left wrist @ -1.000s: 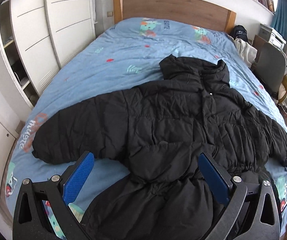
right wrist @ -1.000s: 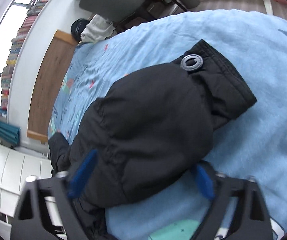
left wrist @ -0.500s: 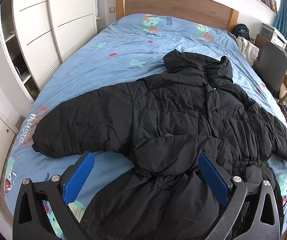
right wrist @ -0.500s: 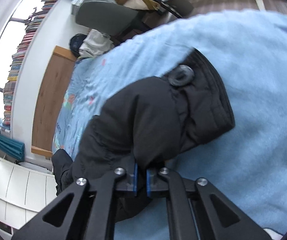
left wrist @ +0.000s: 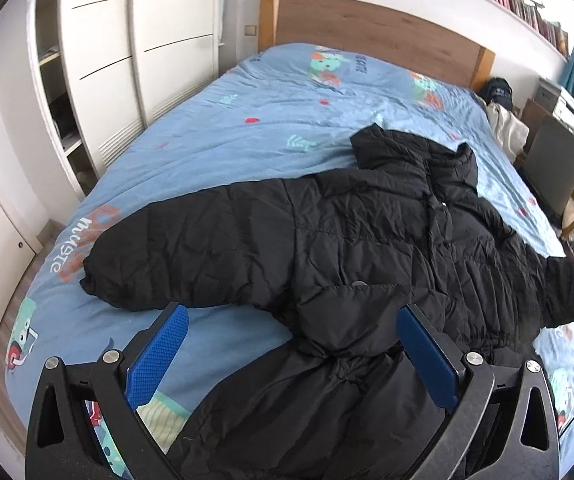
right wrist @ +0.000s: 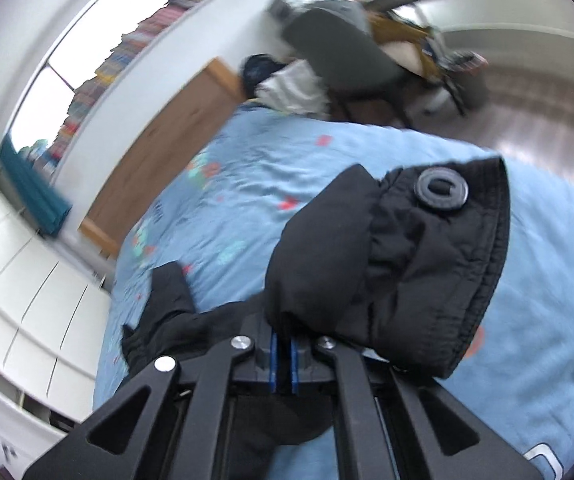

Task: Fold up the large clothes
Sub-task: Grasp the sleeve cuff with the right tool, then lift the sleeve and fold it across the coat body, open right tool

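- While I look along my left gripper (left wrist: pixel 293 354), the black puffer jacket (left wrist: pixel 367 240) lies spread on the blue bed (left wrist: pixel 247 136), its collar (left wrist: pixel 411 152) pointing to about 1 o'clock, toward the wooden headboard (left wrist: pixel 371 28).
- Its body runs lengthwise from the hem at 6 o'clock, under my left gripper, up to that collar.
- Across that line the sleeves stretch out: the left-hand sleeve (left wrist: pixel 175 256) reaches to 9 o'clock and rests flat, ending near the printed lettering on the cover.
- On the other side, the right-hand sleeve (left wrist: pixel 567 288) extends to 3 o'clock.
- My left fingers (left wrist: pixel 157 356) stand wide apart, gripping nothing, with the jacket's lower front between and below them.
- From the right wrist view, my right gripper (right wrist: pixel 283 354) has its fingers pressed together on the sleeve fabric just behind the cuff (right wrist: pixel 439 272).
- That cuff hangs clear above the bed, opening toward 3 o'clock, a round snap button (right wrist: pixel 443 189) at 1 o'clock on it.
- This view is blurred around the edges.
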Tool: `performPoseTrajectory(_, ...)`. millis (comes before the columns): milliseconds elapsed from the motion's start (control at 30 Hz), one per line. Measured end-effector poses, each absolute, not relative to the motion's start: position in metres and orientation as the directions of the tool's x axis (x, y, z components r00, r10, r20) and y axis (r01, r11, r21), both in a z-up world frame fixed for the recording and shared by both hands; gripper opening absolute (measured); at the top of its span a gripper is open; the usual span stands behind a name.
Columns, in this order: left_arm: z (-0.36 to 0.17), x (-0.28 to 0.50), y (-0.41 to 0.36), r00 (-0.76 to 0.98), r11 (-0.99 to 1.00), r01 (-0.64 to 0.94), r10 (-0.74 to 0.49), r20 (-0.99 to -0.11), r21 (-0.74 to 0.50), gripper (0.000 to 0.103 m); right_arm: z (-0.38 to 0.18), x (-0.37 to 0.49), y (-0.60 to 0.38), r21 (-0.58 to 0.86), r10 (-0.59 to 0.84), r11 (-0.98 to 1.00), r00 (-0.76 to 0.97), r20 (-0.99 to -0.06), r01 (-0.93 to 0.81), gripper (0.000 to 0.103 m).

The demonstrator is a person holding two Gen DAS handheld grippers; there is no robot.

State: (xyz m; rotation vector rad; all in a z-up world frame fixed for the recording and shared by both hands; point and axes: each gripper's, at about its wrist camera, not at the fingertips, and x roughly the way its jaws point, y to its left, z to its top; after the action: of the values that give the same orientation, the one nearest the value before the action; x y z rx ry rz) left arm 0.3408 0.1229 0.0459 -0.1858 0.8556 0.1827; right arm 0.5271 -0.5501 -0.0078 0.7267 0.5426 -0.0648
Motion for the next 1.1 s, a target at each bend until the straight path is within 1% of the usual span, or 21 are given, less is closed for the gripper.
performPoseTrajectory(200,0.052,0.321,0.143,0.655,0.965,-0.253,0.116,-0.747,-0.072,0.102,0.037,0.537,-0.473,0.564,0.222,0.822,0.863,-0.454,0.085,0.004)
performPoseTrajectory(300,0.053,0.311,0.153,0.659,0.960,-0.273,0.135,-0.740,-0.068,0.102,0.047,0.541,-0.433,0.553,0.282,0.833,0.850,-0.445,0.013,0.004)
performPoseTrajectory(467,0.051,0.298,0.169,0.659,0.954,-0.292,0.153,-0.736,-0.062,0.102,0.049,0.544,-0.374,0.528,0.364,0.845,0.812,-0.456,-0.082,0.004)
performPoseTrajectory(633,0.044,0.288,0.182,0.644,0.949,-0.311,0.168,-0.746,-0.055,0.102,0.034,0.543,-0.308,0.482,0.430,0.860,0.747,-0.507,-0.169,0.004)
performPoseTrajectory(800,0.034,0.283,0.193,0.626,0.940,-0.336,0.174,-0.760,-0.062,0.102,0.000,0.535,-0.249,0.424,0.464,0.875,0.659,-0.592,-0.235,0.004)
performPoseTrajectory(967,0.025,0.281,0.195,0.614,0.938,-0.343,0.180,-0.769,-0.055,0.102,-0.044,0.532,-0.215,0.395,0.472,0.880,0.569,-0.673,-0.263,0.004)
performPoseTrajectory(1100,0.024,0.281,0.194,0.615,0.937,-0.345,0.182,-0.767,-0.054,0.102,-0.072,0.524,-0.199,0.353,0.446,0.895,0.511,-0.735,-0.273,0.005)
